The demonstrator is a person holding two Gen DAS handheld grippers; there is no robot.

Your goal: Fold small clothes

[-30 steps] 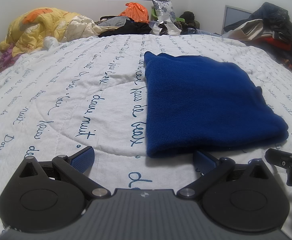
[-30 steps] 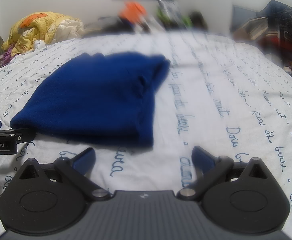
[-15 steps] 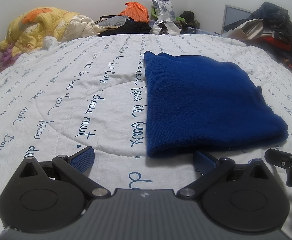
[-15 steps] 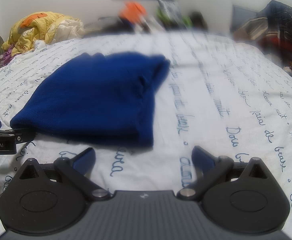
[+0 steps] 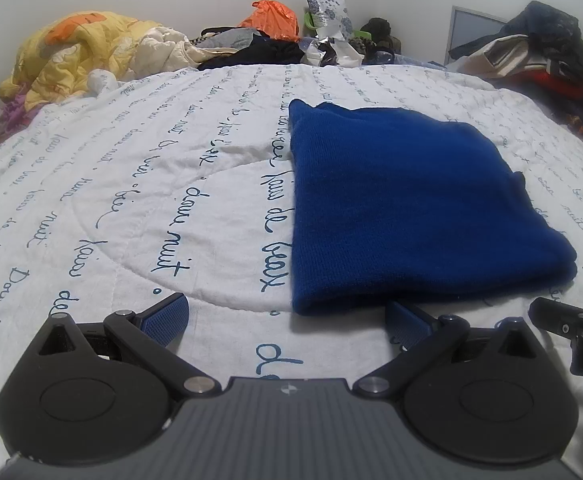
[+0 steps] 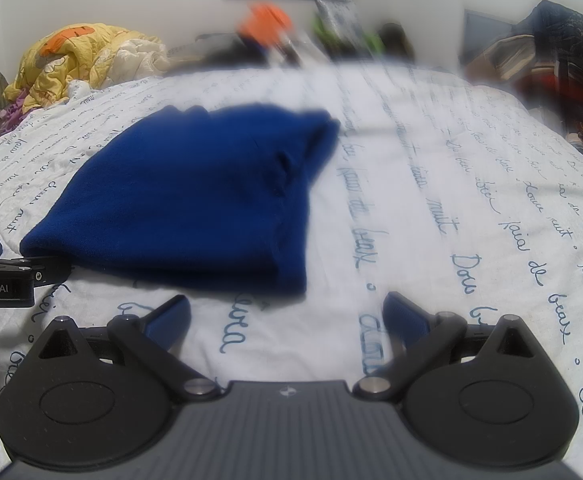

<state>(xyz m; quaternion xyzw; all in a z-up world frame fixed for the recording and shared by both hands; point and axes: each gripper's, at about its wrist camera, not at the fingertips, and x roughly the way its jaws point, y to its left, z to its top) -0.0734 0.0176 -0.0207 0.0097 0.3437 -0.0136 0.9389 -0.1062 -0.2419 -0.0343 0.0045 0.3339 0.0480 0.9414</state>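
Observation:
A dark blue knitted garment [image 5: 403, 200] lies folded into a flat rectangle on the white quilt with blue script [image 5: 131, 184]. My left gripper [image 5: 287, 316] rests open just in front of its near left corner, nothing between the pads. In the right wrist view the same blue garment [image 6: 195, 200] sits ahead and to the left, and my right gripper [image 6: 287, 316] stands open near its front right corner, empty. Each gripper shows at the other view's edge: the right one [image 5: 571, 320] and the left one [image 6: 7, 276].
A yellow and orange duvet [image 5: 83, 52] is heaped at the far left of the bed. Dark clothes, an orange bag [image 5: 269, 14] and packets crowd the headboard end. More clothing [image 5: 539, 52] is piled at the far right.

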